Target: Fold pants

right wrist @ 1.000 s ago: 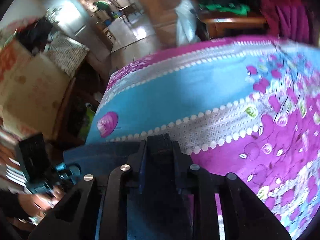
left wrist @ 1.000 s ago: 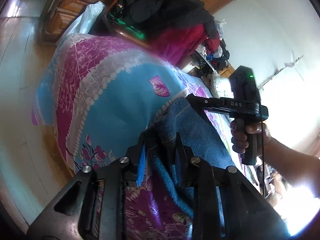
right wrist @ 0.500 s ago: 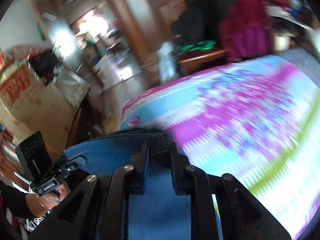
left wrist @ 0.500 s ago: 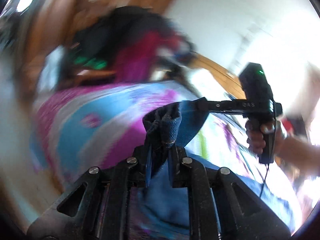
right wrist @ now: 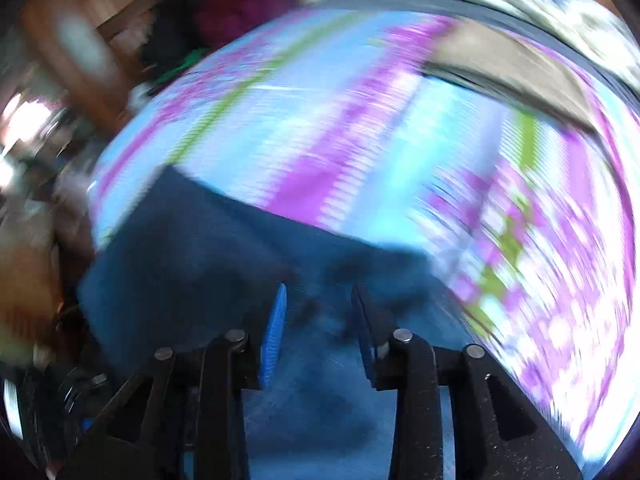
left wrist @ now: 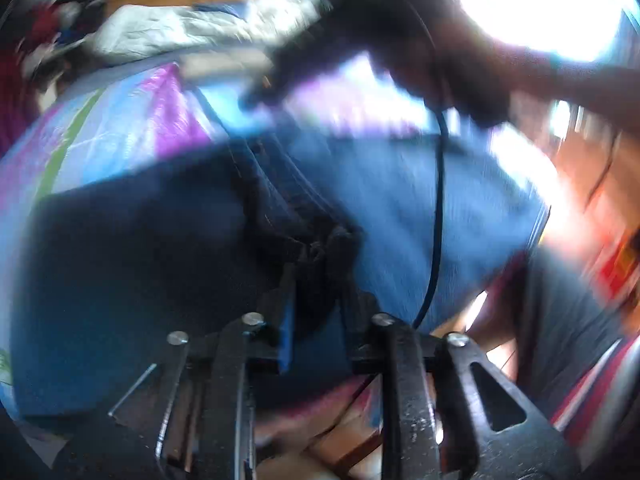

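bed — blue, purple and green patterned sheet | on it — blue denim pants, spread flat

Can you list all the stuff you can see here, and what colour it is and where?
pants: one, blue denim, spread on the bed, an edge between both claws
bed cover: one, light blue, purple and green, under the pants
white bedding: one blurry heap, far end of the bed
wooden furniture: brown, beside the bed
dark and red clothes: blurry pile, beyond the bed
cable: one, black, hanging from the right claw's handle
left claw: black with blue pad, shut on the pants
right claw: black with blue pad, fingers apart over the pants
hand: one, holding the right claw's handle
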